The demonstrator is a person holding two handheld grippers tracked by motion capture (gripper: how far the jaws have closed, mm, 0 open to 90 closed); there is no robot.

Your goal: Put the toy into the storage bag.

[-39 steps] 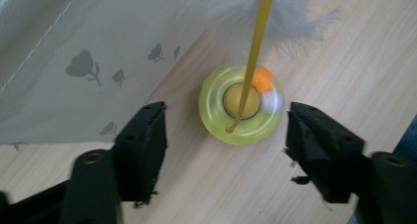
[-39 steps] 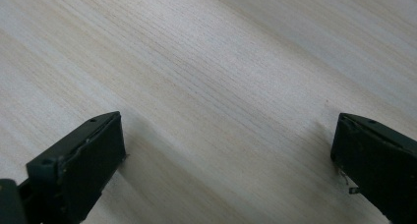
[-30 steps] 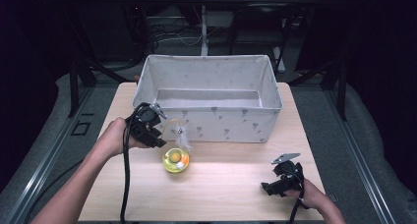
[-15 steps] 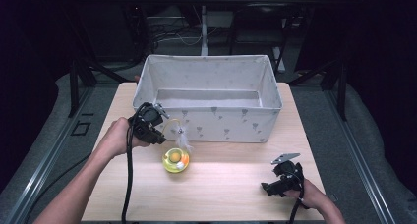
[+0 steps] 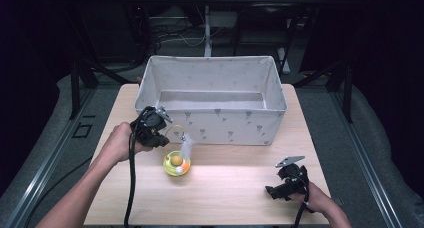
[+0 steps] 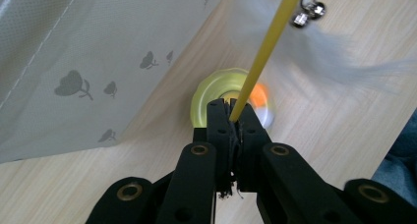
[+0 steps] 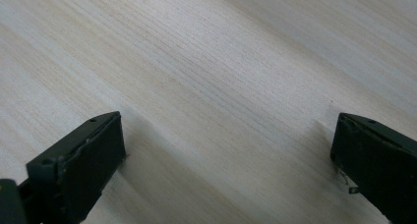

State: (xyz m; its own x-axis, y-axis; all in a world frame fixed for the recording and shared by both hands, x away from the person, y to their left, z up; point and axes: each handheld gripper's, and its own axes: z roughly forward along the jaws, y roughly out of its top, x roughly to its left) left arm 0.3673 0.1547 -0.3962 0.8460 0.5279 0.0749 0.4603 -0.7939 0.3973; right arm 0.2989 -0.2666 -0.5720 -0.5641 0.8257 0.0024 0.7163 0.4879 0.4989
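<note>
A cat toy stands on the table in front of the bin: a yellow-green round base (image 5: 176, 164) with an orange ball (image 6: 259, 93) in it. A thin yellow rod (image 6: 265, 57) rises from the base and carries small bells (image 6: 309, 12) and a pale feather (image 5: 186, 147). My left gripper (image 5: 163, 139) (image 6: 230, 108) is shut on the rod just above the base. My right gripper (image 5: 270, 192) (image 7: 226, 135) rests low on the table at the front right, open, with bare wood between its jaws.
A large grey-white fabric bin (image 5: 215, 119) with small printed motifs stands at the back middle of the wooden table (image 5: 230, 198); its wall (image 6: 74, 62) is close beside the left gripper. Dark floor and metal frames surround the table.
The left gripper with the rod has shifted only very slightly. The right gripper has stayed where it was.
</note>
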